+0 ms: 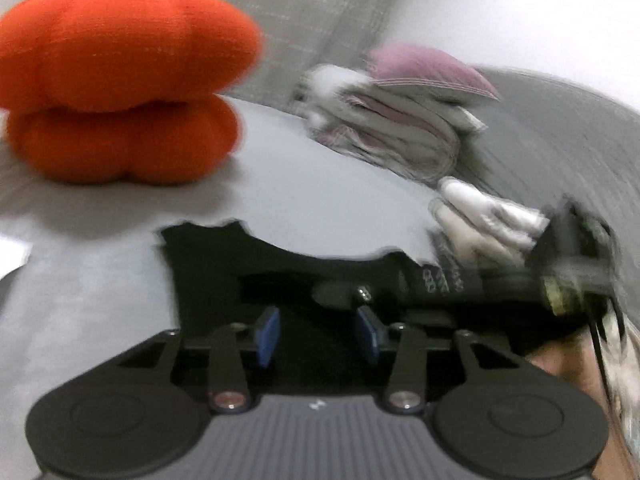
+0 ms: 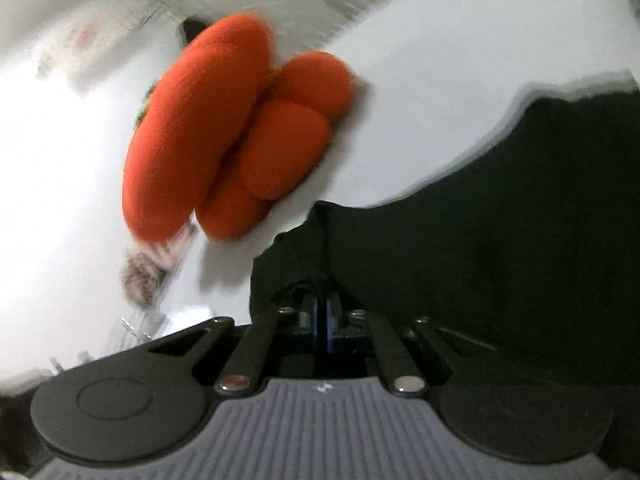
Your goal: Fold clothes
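Right gripper (image 2: 321, 316) is clamped on an edge of the black garment (image 2: 500, 220), which lies on the grey bed surface (image 2: 440, 60). Left gripper (image 1: 318, 330) has its jaws apart over the garment, gripping nothing. Only the left view shows the folded pile (image 1: 400, 120) behind; both show the orange plush pumpkin (image 1: 124, 80).

Both views are motion-blurred. The right wrist view blows out white from nine to twelve o'clock; the orange plush (image 2: 224, 136) smears. Fisheye bending darkens the corners. The black cloth (image 1: 280, 276) shows no detail.
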The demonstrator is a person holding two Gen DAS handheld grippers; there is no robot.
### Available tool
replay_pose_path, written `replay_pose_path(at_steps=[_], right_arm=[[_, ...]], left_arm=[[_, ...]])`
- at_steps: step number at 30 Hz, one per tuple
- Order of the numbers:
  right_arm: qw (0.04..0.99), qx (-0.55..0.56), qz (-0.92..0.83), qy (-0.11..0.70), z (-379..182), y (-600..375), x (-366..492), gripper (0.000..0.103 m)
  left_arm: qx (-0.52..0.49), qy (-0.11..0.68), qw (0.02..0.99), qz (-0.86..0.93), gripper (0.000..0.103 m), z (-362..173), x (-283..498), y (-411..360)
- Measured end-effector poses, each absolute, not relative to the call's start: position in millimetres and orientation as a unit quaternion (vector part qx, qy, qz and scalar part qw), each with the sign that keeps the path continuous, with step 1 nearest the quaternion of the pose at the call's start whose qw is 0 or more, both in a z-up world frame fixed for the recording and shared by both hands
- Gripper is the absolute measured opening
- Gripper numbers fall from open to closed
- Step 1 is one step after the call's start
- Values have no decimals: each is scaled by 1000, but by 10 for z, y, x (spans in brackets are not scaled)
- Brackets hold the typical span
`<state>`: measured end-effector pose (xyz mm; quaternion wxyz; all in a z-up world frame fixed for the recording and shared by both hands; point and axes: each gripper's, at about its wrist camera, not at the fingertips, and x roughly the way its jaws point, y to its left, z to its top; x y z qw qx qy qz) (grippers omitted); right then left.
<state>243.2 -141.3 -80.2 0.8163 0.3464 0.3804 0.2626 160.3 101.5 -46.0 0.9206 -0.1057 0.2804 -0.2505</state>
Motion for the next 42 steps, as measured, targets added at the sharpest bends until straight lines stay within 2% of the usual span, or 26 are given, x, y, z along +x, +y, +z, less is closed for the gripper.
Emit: replay_pose_path(at_steps=[4, 11, 13, 17, 19, 20, 21, 22, 26, 29, 30, 31, 33, 35, 38, 42], right_arm=[[763, 437, 244, 409, -1045, -1638, 2524, 2], [775, 444, 239, 382, -976, -1672, 2480, 6], [805, 401, 234, 369, -869, -1637, 2457, 17], [868, 274, 223, 350, -683, -1455, 2393, 18], [885, 217, 227, 342, -643, -1339, 2349, 21], [889, 199, 234, 339, -638, -1294, 2330, 27], [893, 182, 240, 335, -634, -1249, 2310, 42], [896, 168, 248, 329, -624, -1209, 2286, 50], [912, 87, 258, 307, -598, -995, 2243, 50], [920, 23, 248, 302, -637, -790, 2305, 50], [922, 11, 245, 300, -652, -732, 2325, 44], [923, 12, 245, 297, -652, -734, 2325, 27], [923, 44, 244, 293, -644, -820, 2340, 12], [918, 112, 240, 296, -646, -1017, 2394, 9], [897, 217, 236, 304, -692, -1317, 2497, 5], [866, 284, 262, 317, -716, -1467, 2519, 4]], left_arm=[[-35, 300, 917, -261, 49, -584, 1631, 733], [-17, 289, 926, -243, 46, -633, 1649, 632], [-7, 295, 927, -232, 42, -654, 1655, 597], [21, 291, 931, -218, 39, -665, 1652, 516], [28, 290, 931, -218, 38, -672, 1651, 504], [29, 290, 931, -220, 37, -671, 1649, 509], [30, 290, 930, -222, 37, -670, 1646, 513], [31, 290, 930, -224, 37, -670, 1644, 518], [38, 291, 927, -233, 37, -670, 1622, 544], [46, 292, 926, -233, 37, -683, 1622, 528], [50, 291, 926, -233, 36, -688, 1621, 511], [55, 291, 926, -233, 33, -693, 1620, 495], [54, 291, 926, -235, 23, -697, 1625, 499], [45, 291, 926, -235, 4, -687, 1628, 531], [34, 288, 928, -235, 3, -662, 1625, 578], [19, 273, 931, -241, 3, -582, 1584, 664]])
